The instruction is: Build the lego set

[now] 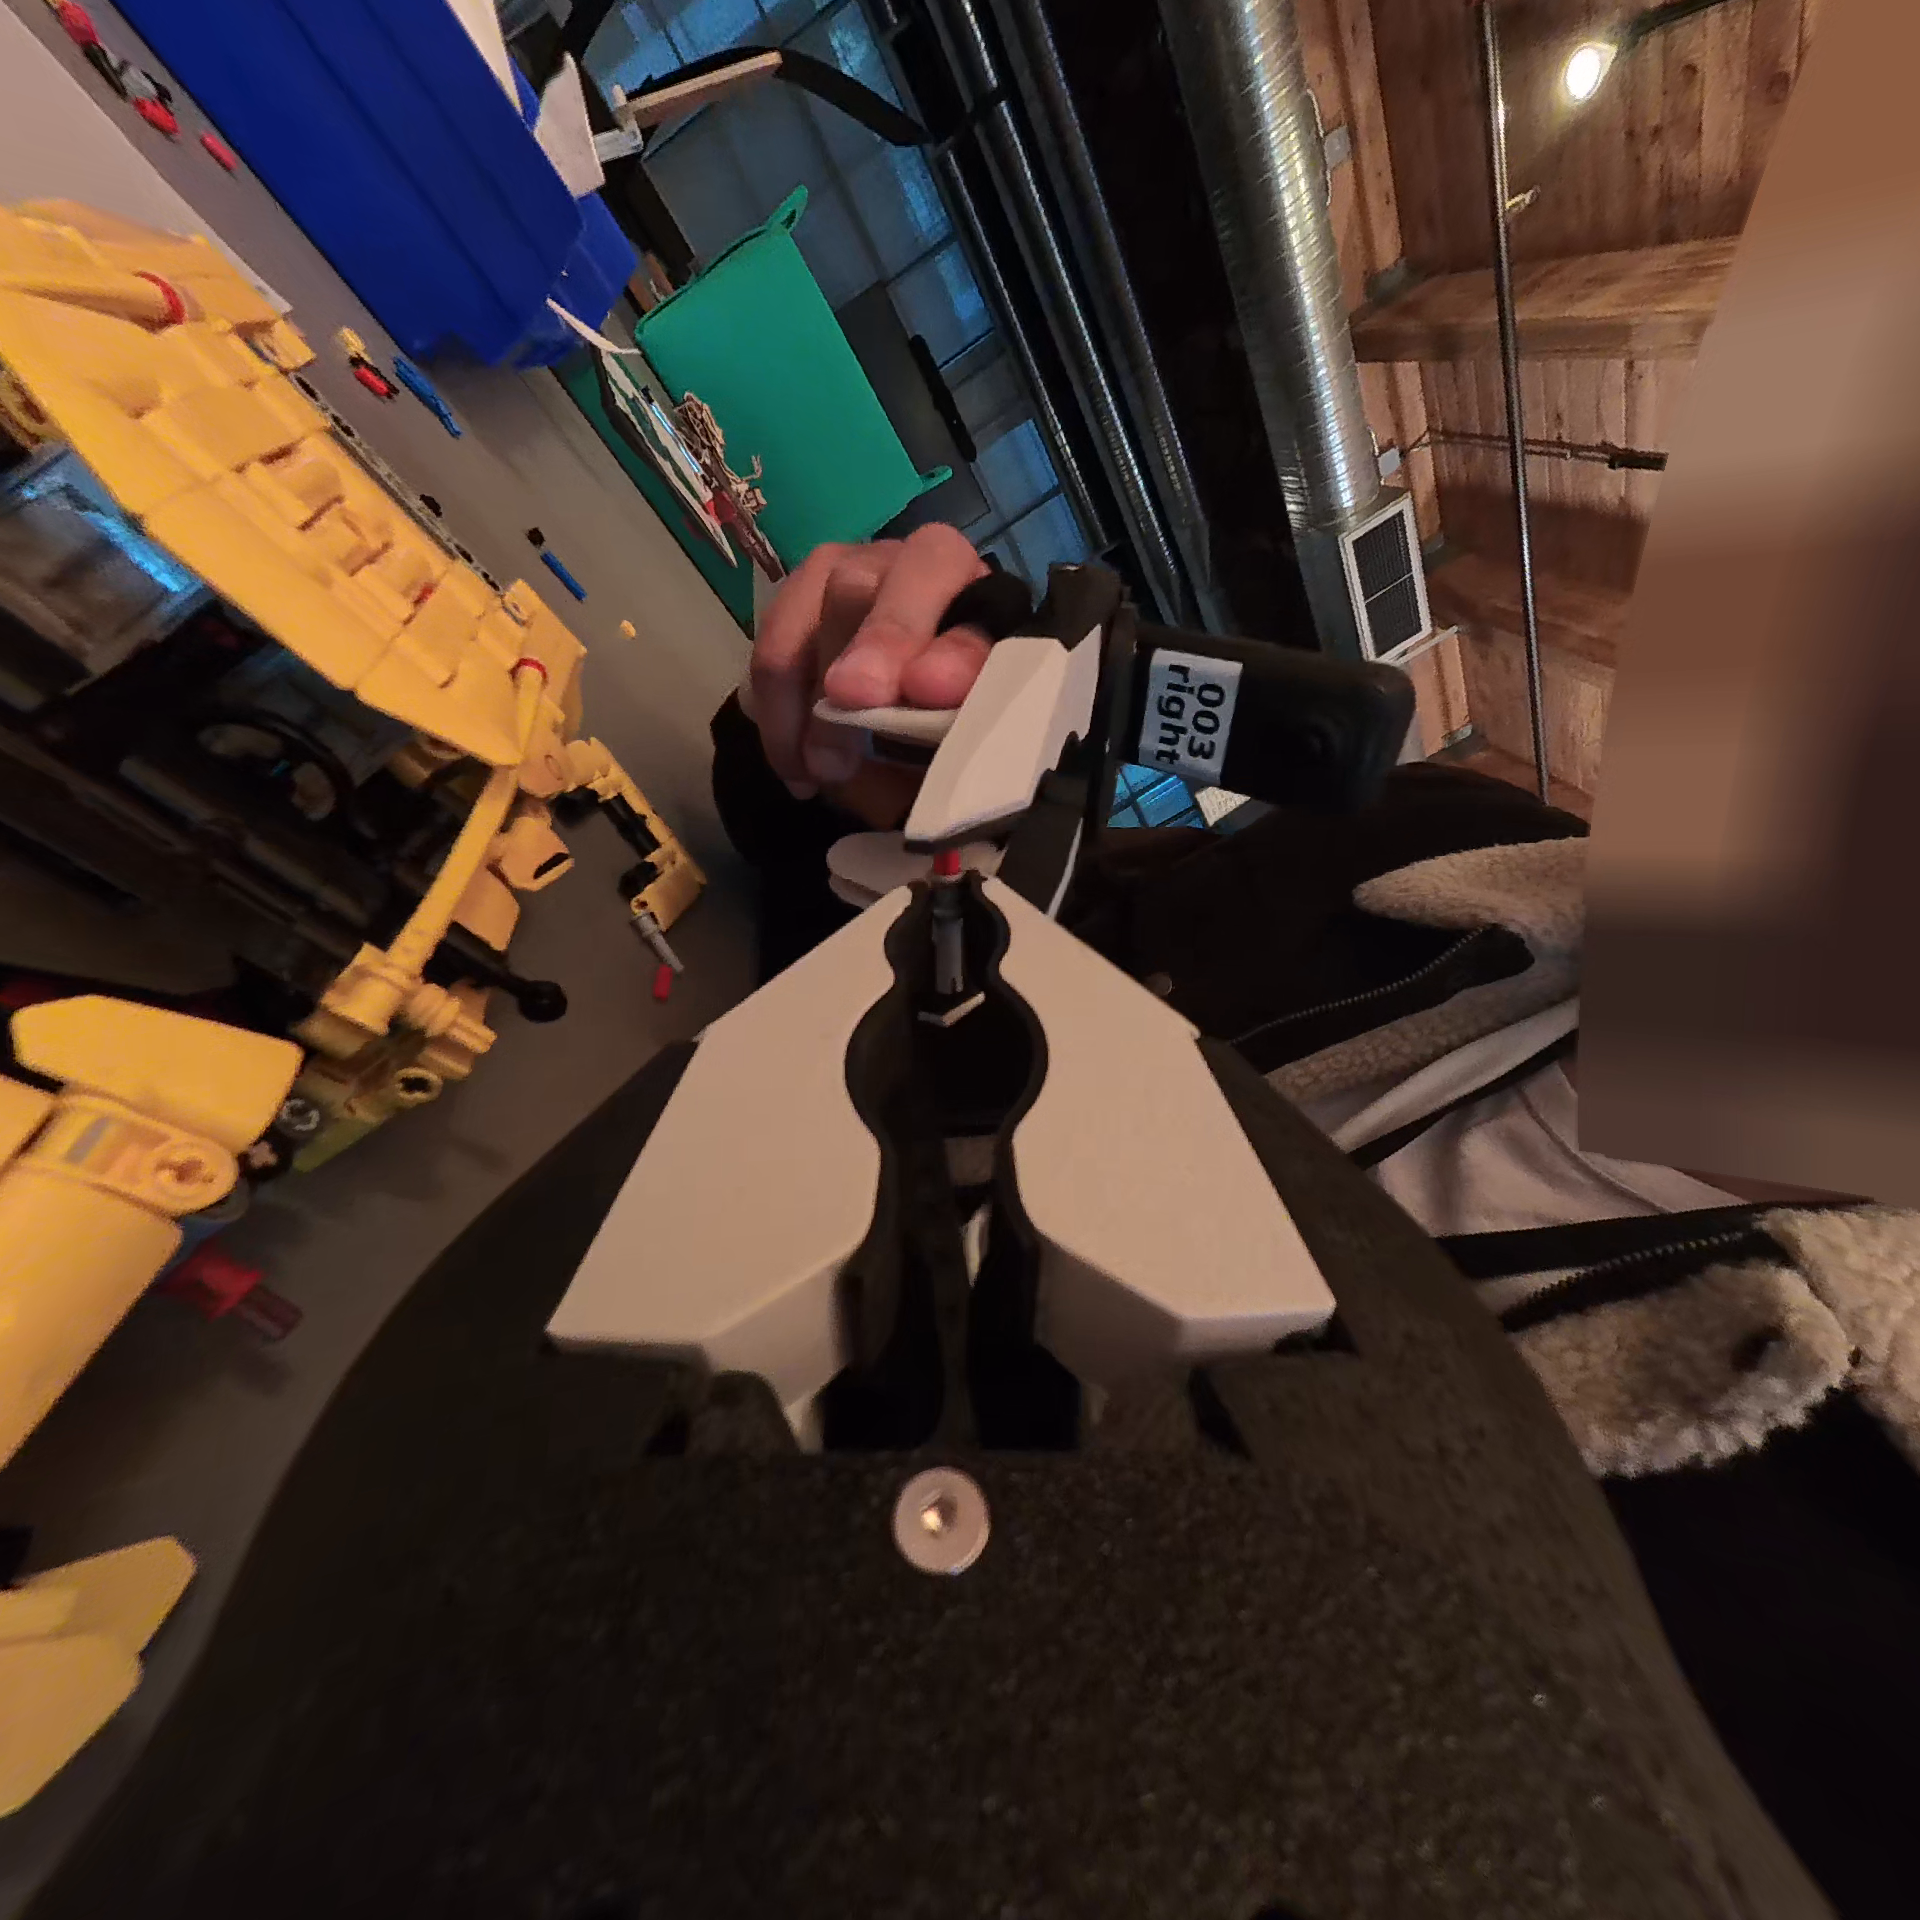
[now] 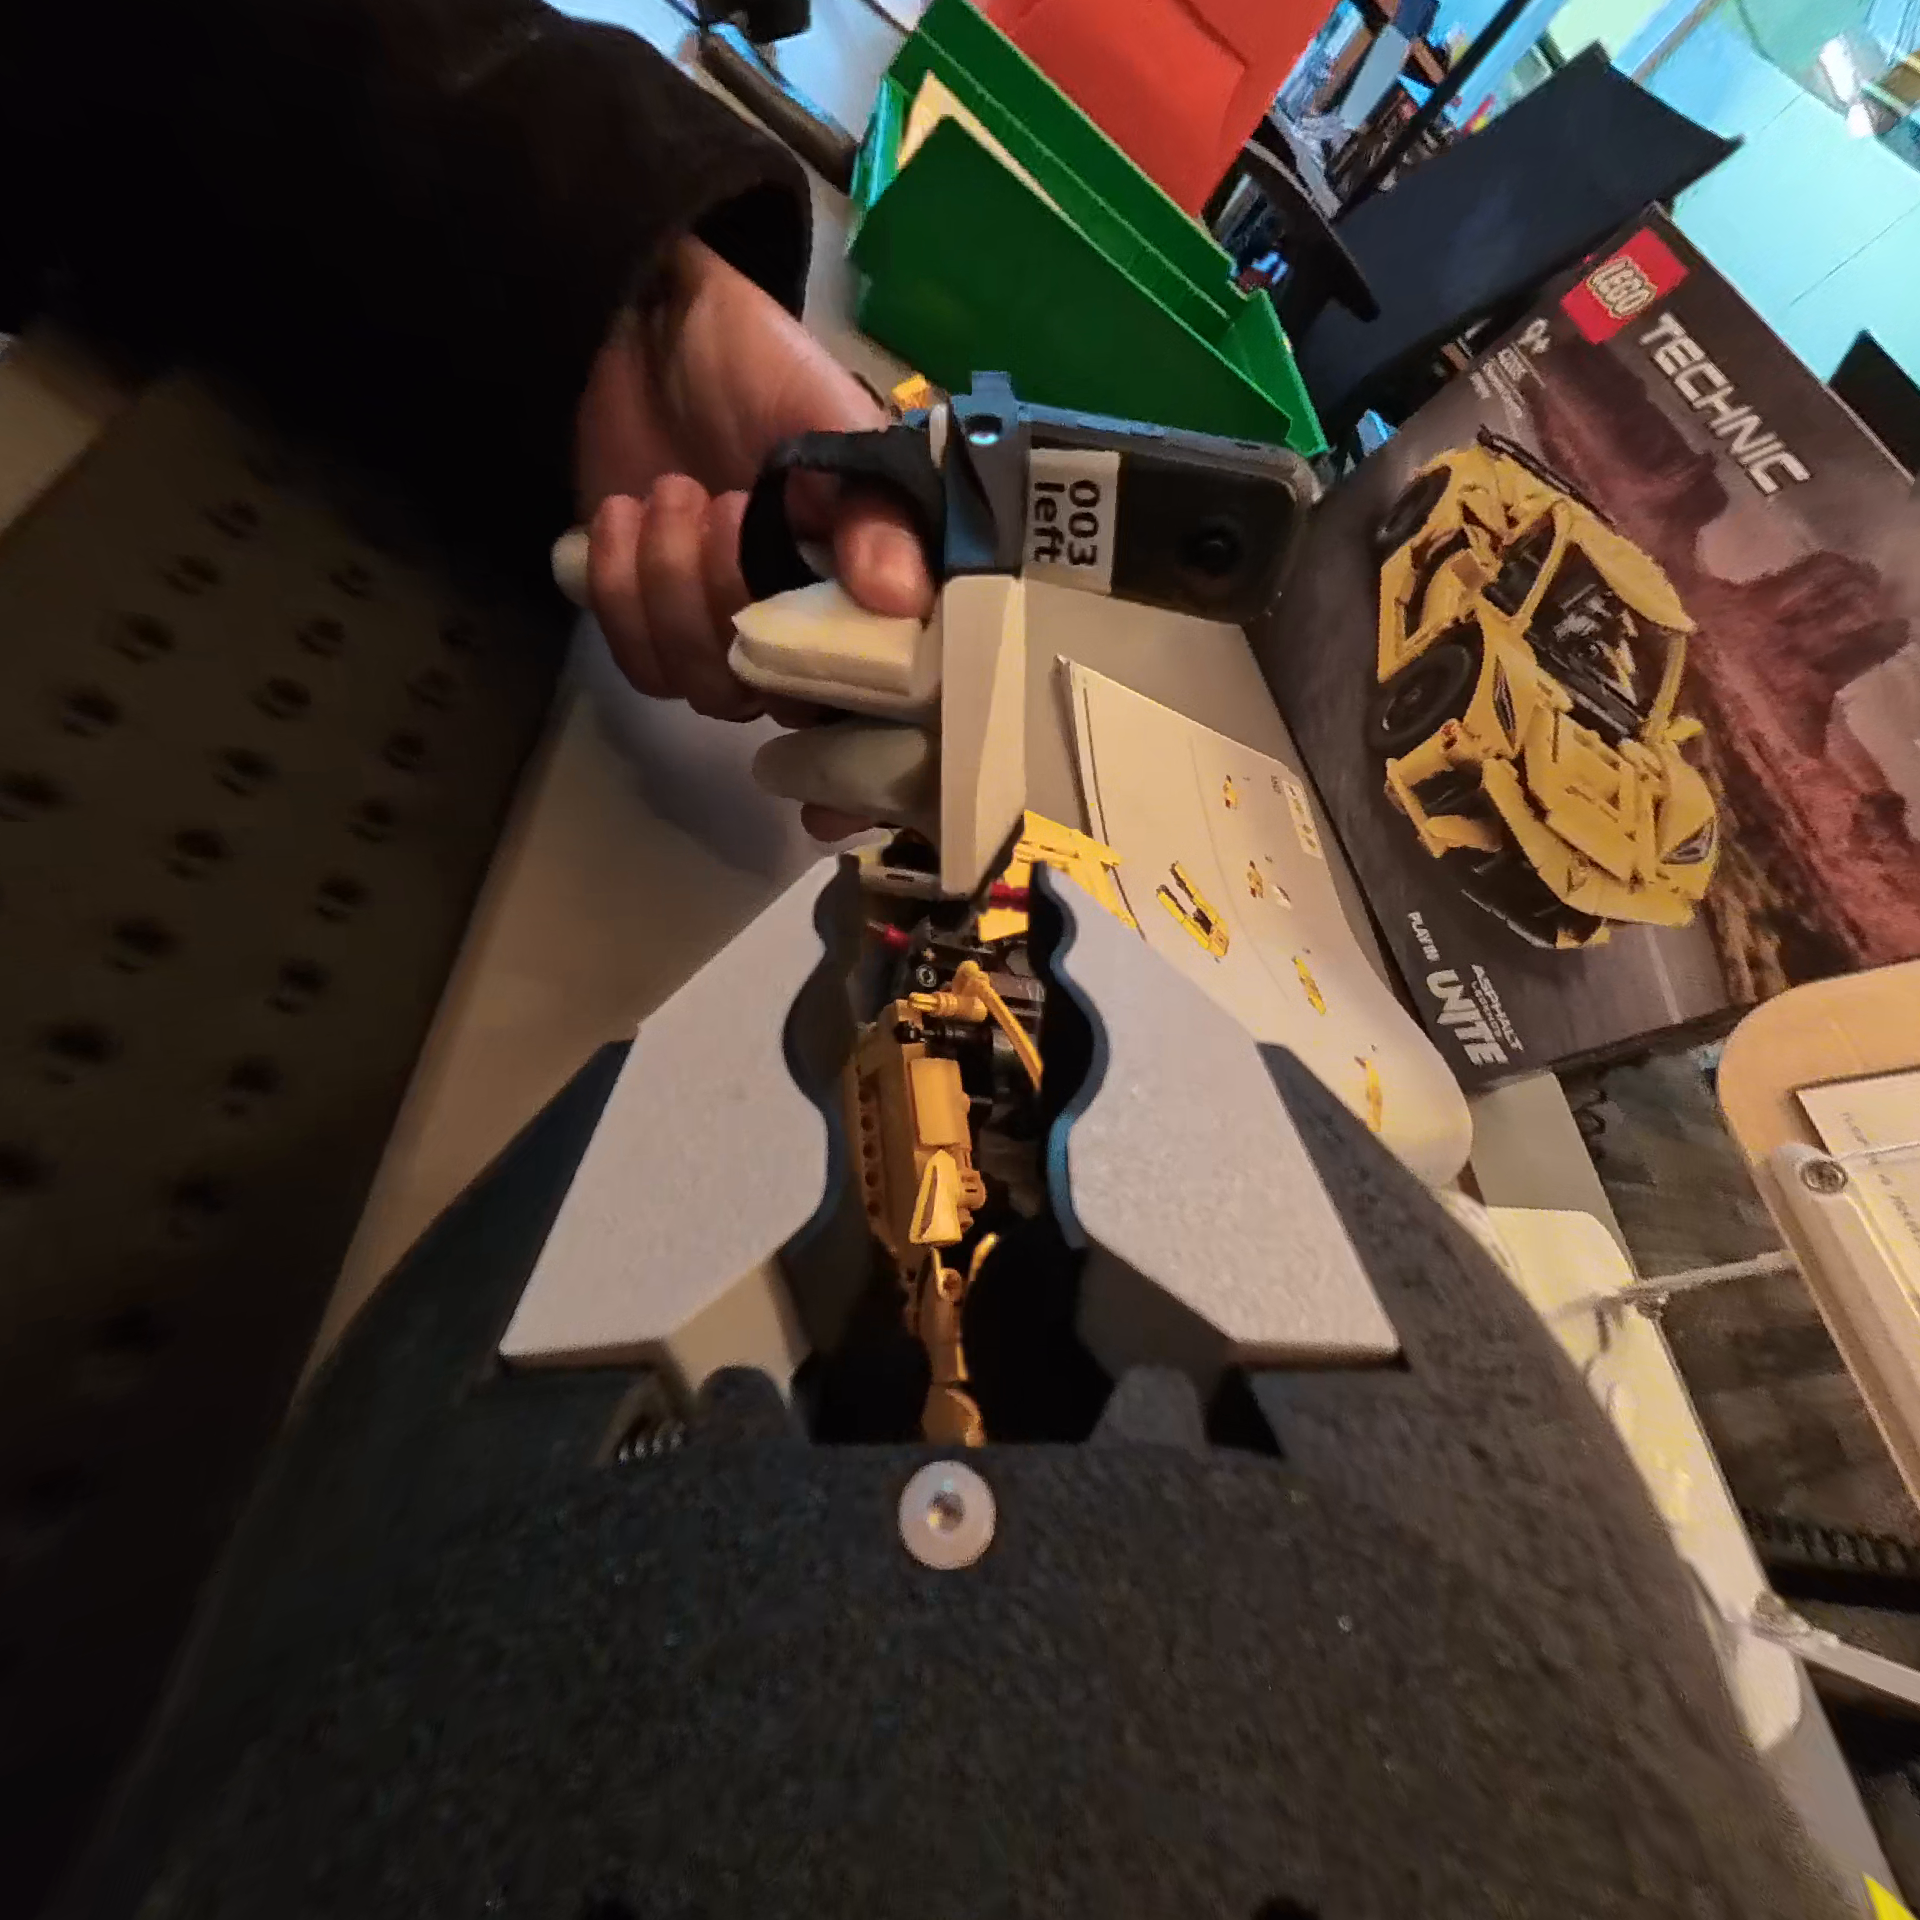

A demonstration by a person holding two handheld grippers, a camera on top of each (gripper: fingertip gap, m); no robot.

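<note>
My left gripper [image 1: 951,899] is shut on a small grey pin with a red end [image 1: 943,914], held up off the table. The right gripper [image 1: 935,836] meets it tip to tip from above, right at the pin's red end. In the right wrist view my right gripper [image 2: 951,891] has its jaws apart, with the left gripper's fingertip [image 2: 971,852] and a bit of red [image 2: 1003,891] between them. The partly built yellow car [image 1: 312,499] lies on the grey table to the left. It also shows below, through the right gripper's gap [image 2: 935,1122].
Loose red, blue and black pieces [image 1: 416,384] and another grey pin [image 1: 655,935] lie near the car. Blue bins [image 1: 364,156] and a green bin [image 1: 790,364] stand behind. The set's box [image 2: 1610,675], an open instruction booklet [image 2: 1195,810] and green bins [image 2: 1039,260] lie beyond. Only a small space, under 4 cm, lies between the two pairs of fingers.
</note>
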